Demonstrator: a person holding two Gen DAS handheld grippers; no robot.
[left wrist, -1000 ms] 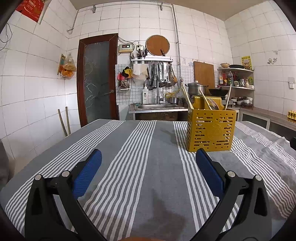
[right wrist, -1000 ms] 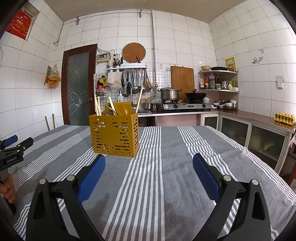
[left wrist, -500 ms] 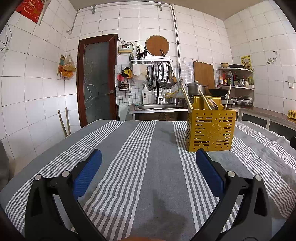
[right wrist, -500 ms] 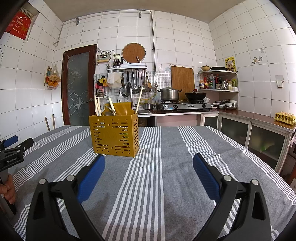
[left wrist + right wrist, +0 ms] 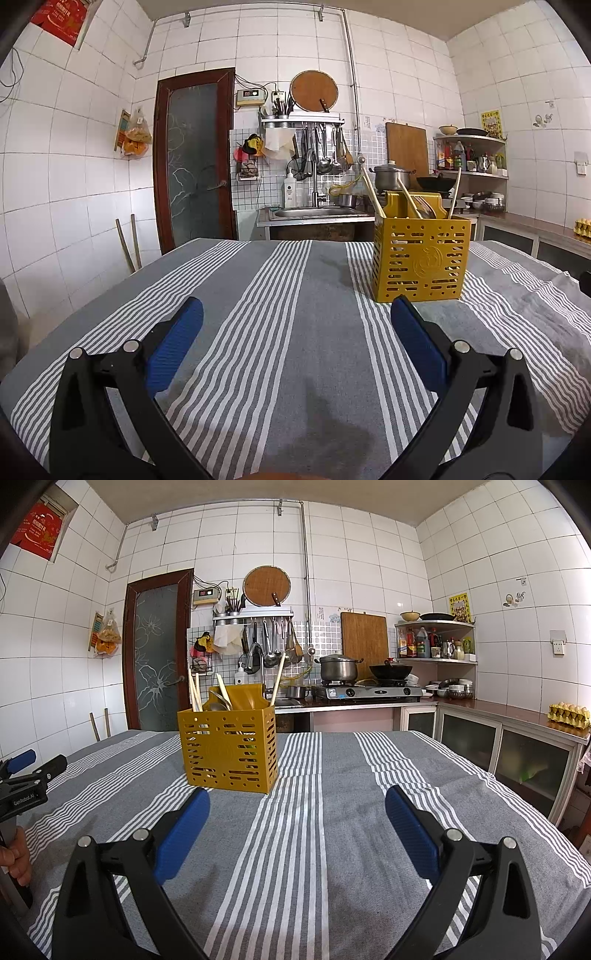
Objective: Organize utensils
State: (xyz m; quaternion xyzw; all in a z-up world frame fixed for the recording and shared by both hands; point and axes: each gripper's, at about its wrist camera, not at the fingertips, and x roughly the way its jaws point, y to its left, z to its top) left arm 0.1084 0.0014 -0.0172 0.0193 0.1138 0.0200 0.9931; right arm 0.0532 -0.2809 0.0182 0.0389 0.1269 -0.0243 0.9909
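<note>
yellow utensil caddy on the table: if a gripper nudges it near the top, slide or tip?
The yellow caddy looks like thin perforated plastic, so probably light. It stands taller than its base is deep, with chopsticks leaning above the rim, so a high push may tip it. The striped tablecloth likely grips or bunches rather than letting it slide.

A steel pot (image 5: 338, 667) and black wok (image 5: 390, 671) sit on the stove (image 5: 369, 693).
</note>
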